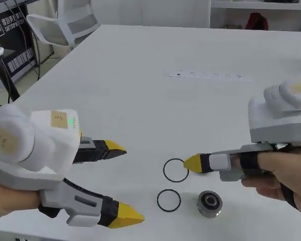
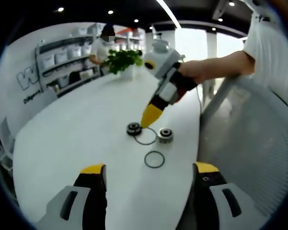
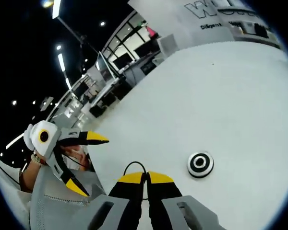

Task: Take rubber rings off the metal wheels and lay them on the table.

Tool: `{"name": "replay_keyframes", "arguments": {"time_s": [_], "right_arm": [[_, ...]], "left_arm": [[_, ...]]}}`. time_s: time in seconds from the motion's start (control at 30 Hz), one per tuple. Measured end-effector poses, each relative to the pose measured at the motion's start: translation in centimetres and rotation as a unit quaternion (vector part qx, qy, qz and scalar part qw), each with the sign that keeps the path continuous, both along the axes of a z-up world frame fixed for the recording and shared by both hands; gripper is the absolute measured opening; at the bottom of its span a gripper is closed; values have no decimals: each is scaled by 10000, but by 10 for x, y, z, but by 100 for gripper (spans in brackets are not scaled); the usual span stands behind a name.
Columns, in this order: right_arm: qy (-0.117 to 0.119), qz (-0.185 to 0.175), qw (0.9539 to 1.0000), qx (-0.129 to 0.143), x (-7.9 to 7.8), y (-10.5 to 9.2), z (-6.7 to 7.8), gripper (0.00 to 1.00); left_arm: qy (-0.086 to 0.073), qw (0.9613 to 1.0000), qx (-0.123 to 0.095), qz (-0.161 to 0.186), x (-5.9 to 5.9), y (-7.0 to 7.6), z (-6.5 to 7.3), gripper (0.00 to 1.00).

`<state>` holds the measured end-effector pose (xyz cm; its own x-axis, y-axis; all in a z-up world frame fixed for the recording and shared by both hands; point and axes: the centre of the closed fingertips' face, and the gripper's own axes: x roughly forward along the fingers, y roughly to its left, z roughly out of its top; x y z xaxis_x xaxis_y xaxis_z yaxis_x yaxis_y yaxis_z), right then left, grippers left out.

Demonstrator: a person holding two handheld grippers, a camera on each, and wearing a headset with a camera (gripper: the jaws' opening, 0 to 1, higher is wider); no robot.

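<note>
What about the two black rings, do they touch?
Apart. The head view shows a strip of bare table between the far ring and the near ring. The left gripper view shows the same gap.

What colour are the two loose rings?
Black, both the near ring and the far ring; clearest in the head view.

bright overhead ceiling lights, soft shadows; gripper views warped, perhaps slightly blurred.
</note>
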<state>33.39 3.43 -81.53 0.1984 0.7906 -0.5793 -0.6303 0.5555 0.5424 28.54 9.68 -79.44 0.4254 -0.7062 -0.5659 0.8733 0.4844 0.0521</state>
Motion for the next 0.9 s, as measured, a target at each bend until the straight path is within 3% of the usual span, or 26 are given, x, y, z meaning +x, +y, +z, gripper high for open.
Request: {"name": "replay_keyframes", "arguments": {"time_s": [0.2,0.4,0.57,0.9], "right_arm": [[-3,182,9988,-456,-6,-4,-18,0],[-22,413,9964,-746,-12,-6,-31,0],[-235,633,9923,-1034,-11,-10,-38,0],[-319,716,9907,-1108,-9,-11,-41,0]], "left_arm": [[15,10000,28,13,0,0,-1,75],[35,10000,83,3,0,1,-3,74],[42,9999,88,-40,-1,1,-3,74],[25,9999,127,-40,0,3,-4,73]]}}
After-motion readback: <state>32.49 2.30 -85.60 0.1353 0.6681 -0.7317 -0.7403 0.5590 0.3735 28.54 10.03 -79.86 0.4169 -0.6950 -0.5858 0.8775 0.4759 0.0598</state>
